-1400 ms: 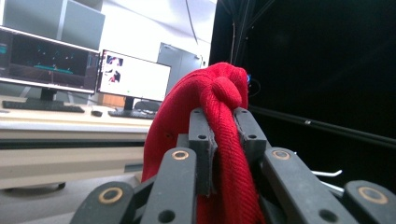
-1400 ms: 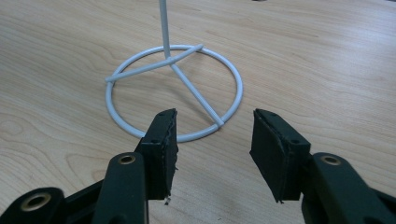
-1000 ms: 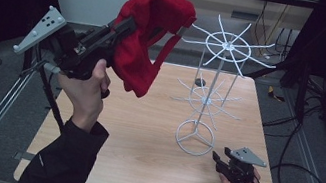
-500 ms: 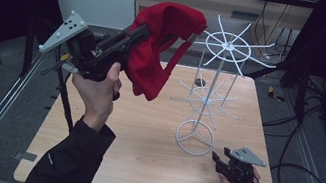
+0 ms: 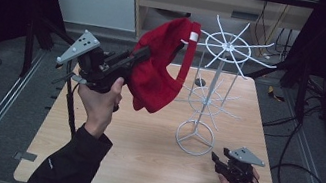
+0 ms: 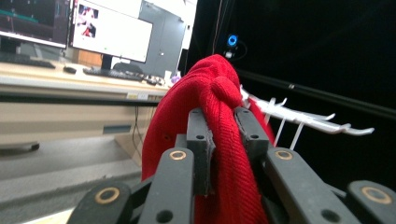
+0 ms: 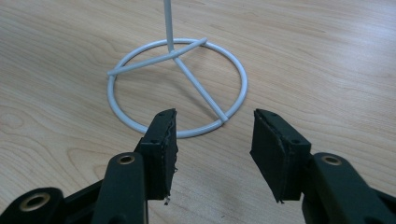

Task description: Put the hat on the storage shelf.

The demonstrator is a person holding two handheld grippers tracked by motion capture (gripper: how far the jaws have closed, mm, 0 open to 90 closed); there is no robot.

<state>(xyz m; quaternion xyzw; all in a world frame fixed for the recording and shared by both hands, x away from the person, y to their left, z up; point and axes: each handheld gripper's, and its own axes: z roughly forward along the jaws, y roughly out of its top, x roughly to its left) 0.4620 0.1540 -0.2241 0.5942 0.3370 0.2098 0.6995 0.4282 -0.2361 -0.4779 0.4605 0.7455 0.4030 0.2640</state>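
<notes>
My left gripper [image 5: 143,53] is held up over the table's left side, shut on a red knitted cap [image 5: 158,73]. In the left gripper view the red fabric [image 6: 219,93] is pinched between the two pads, and my left gripper [image 6: 223,115] has just been opening slightly with the cap still between the jaws. The cap's upper edge, with a white tag, reaches the top ring of a white wire rack [image 5: 209,105]; the rack's prongs [image 6: 308,119] lie just behind the cap. My right gripper [image 5: 216,160] rests low by the rack's round base [image 7: 177,84]. In its own view the right gripper [image 7: 212,128] is open and empty.
The wooden table [image 5: 138,163] carries the rack near its middle. Metal rails run along the floor on the left, and cables lie on the floor at the right. A black tripod pole [image 5: 69,105] stands at the table's left edge.
My left hand has carried the red cap to the right and lower, up to the rack's top ring. The right gripper has stayed by the base.
</notes>
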